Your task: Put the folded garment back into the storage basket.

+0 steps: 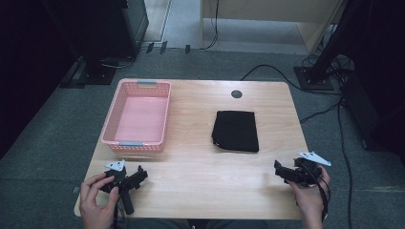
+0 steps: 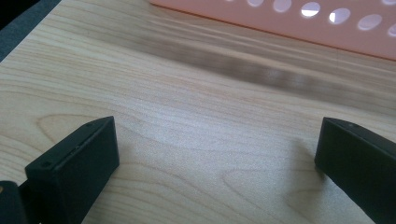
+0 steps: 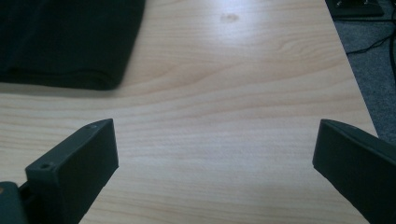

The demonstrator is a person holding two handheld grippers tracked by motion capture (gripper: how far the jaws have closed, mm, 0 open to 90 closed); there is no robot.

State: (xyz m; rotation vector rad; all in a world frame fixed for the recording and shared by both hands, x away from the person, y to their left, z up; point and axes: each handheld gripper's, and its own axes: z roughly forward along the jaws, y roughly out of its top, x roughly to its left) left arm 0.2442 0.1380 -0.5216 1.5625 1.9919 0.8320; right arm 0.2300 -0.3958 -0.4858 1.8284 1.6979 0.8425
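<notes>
Cloth (image 1: 236, 130), black and folded, flat on worktop (image 1: 200, 181) right of centre, well apart from pink basket (image 1: 138, 117) at left. Right gripper (image 1: 282, 170) near, jaws wide, empty; left gripper (image 1: 138, 175) likewise, beside basket. Likely step: approach. Next: reach forward, close on cloth edge.

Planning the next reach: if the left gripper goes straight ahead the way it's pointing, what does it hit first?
Probably the pink basket: its near wall lies ahead of the open left gripper, with bare table between.
</notes>
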